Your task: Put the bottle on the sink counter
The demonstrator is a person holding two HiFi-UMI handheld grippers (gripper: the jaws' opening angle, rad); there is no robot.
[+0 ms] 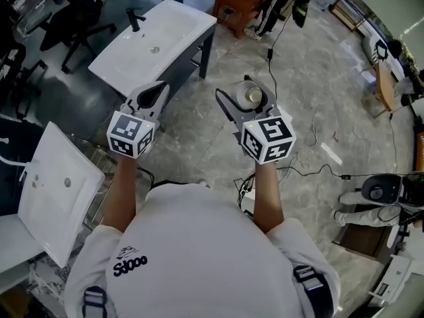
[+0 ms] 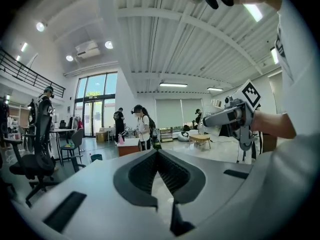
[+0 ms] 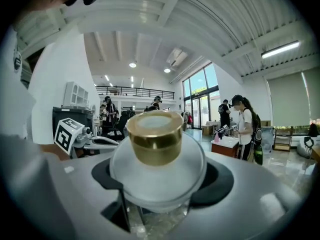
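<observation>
Presently the right hand-held gripper [image 3: 157,186] is carrying the gold-capped bottle [image 3: 156,146] clamped, the left hand-held gripper [image 2: 157,154] is hanging closed and empty; the next move is probably reaching the sink surface [image 1: 182,28] ahead.

The bottle [image 3: 156,171] is hidden below its shoulder by the right gripper [image 1: 246,101]'s jaws, base unseen. People [image 2: 143,129] beyond the left gripper [image 2: 158,154] are too small to tell apart.

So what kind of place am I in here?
Probably a big open workshop or lab hall: a sink counter stands free in the open, office chairs beside it, cables trailing across the stone floor.
</observation>
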